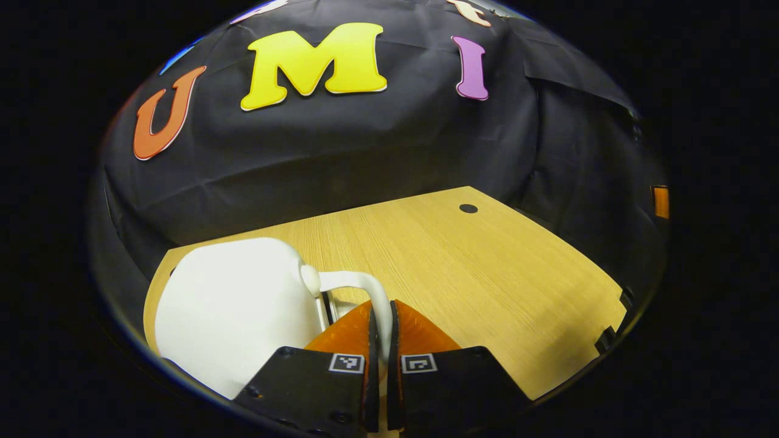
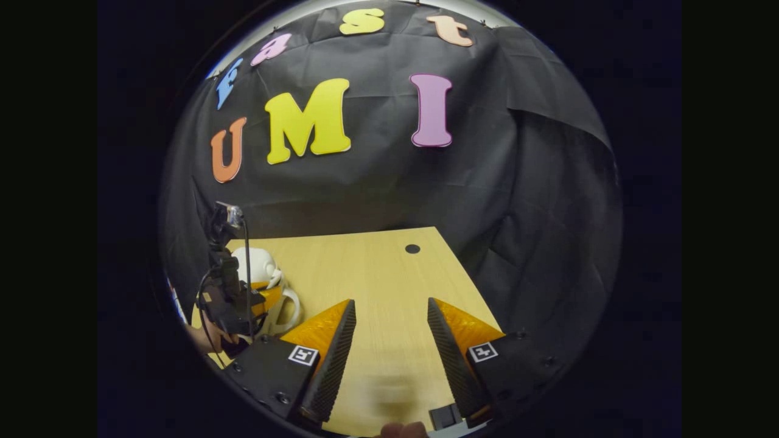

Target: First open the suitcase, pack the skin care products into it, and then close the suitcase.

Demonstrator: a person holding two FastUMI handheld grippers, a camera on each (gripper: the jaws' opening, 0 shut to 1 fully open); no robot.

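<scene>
A small white suitcase (image 1: 231,310) with a rounded shell stands at the left end of the wooden table (image 1: 487,274). Its thin white handle (image 1: 365,285) curves out to the right, and my left gripper (image 1: 381,331) is shut on it, both fingers pressing the handle's bar. In the right gripper view the same suitcase (image 2: 254,263) sits far left, with the left gripper (image 2: 234,304) and a hand (image 2: 201,337) beside it. My right gripper (image 2: 389,331) hangs open over bare tabletop with nothing between its fingers.
The table (image 2: 377,267) has a small dark round hole (image 1: 467,208) near its far right corner, also seen as the hole (image 2: 412,249) in the right gripper view. Black cloth walls close the back and right. The table's right edge has notches (image 1: 608,337).
</scene>
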